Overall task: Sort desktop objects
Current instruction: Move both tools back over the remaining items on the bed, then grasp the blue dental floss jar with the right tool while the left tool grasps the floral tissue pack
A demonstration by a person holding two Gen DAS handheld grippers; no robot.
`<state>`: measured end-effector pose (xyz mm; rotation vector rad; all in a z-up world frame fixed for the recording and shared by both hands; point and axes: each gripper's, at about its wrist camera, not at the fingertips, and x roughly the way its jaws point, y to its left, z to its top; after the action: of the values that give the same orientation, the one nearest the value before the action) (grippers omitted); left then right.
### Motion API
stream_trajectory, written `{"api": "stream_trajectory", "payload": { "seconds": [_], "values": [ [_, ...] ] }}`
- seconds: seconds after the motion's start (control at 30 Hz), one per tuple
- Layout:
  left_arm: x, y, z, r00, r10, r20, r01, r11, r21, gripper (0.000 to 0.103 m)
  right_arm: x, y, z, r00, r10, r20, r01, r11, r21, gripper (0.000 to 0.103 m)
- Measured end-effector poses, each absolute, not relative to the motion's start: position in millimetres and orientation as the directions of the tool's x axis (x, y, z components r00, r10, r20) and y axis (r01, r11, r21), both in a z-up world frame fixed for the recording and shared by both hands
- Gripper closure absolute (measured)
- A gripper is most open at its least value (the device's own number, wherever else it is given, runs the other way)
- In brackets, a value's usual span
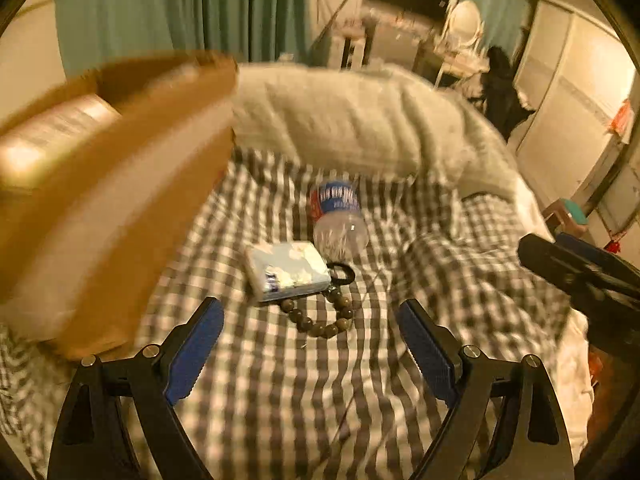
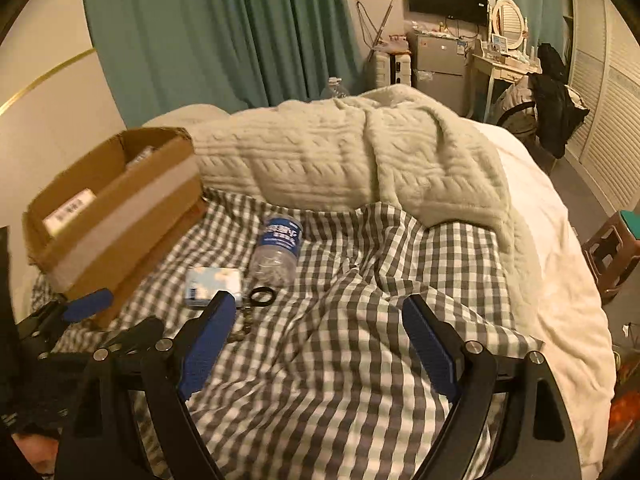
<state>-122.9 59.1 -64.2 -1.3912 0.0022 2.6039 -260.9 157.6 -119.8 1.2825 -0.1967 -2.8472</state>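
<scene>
Both my jaws stand wide and empty. My left gripper (image 1: 310, 344) should drop squarely over the tissue pack (image 1: 287, 270) mid-bed on the checked sheet (image 1: 280, 400), clear of the bead bracelet (image 1: 320, 320) touching it, then carry it to the cardboard box (image 2: 116, 216) at the bed's left edge

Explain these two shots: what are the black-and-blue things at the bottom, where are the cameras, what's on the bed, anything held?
No robot here: a person holds a pair of two-finger tongs in each hand, each carrying a fisheye camera looking along its fingers. One picture comes from the left tongs, the other from the right tongs; each also glimpses the other pair at its edge. Both stand open and empty. On the checked sheet lie a plastic bottle on its side, a small tissue pack, a black ring and a bead bracelet. An open cardboard box sits to the left, with a knitted blanket behind.
</scene>
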Motion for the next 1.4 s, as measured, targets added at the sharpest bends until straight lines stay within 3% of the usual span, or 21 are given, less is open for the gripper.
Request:
{"api": "stream_trajectory", "payload": {
  "seconds": [0.3, 0.77, 0.8, 0.83, 0.9, 1.07, 1.4],
  "values": [
    [-174, 73, -129, -0.535, -0.003, -0.845, -0.149, -0.984, 0.098, 0.011, -336, 150, -161, -0.627, -0.104, -0.772, -0.001, -0.991, 0.135, 0.018],
    [-205, 58, -159, -0.518, 0.033, -0.855, -0.174, -0.982, 0.068, 0.013, -461, 103, -270, -0.385, -0.223, -0.896, 0.009, -0.971, 0.238, 0.018],
    [-205, 57, -160, -0.515, 0.037, -0.856, -0.173, -0.983, 0.062, 0.013, -462, 105, -278, -0.367, -0.244, -0.898, 0.005, -0.966, 0.26, 0.018],
    [-204, 56, -160, -0.514, 0.041, -0.857, -0.174, -0.983, 0.057, 0.013, -460, 108, -284, -0.357, -0.283, -0.89, 0.005, -0.953, 0.301, 0.026],
    [-202, 56, -159, -0.515, 0.046, -0.856, -0.175, -0.983, 0.053, 0.014, -451, 112, -283, -0.373, -0.325, -0.869, 0.019, -0.939, 0.343, 0.04],
    [-197, 51, -156, -0.518, 0.067, -0.853, -0.174, -0.984, 0.028, 0.015, -421, 112, -273, -0.418, -0.252, -0.873, 0.032, -0.964, 0.263, 0.04],
    [-183, 43, -142, -0.543, 0.152, -0.826, -0.19, -0.98, -0.055, 0.016, -368, 133, -236, -0.533, -0.228, -0.815, -0.011, -0.961, 0.276, 0.04]
  ]
}}
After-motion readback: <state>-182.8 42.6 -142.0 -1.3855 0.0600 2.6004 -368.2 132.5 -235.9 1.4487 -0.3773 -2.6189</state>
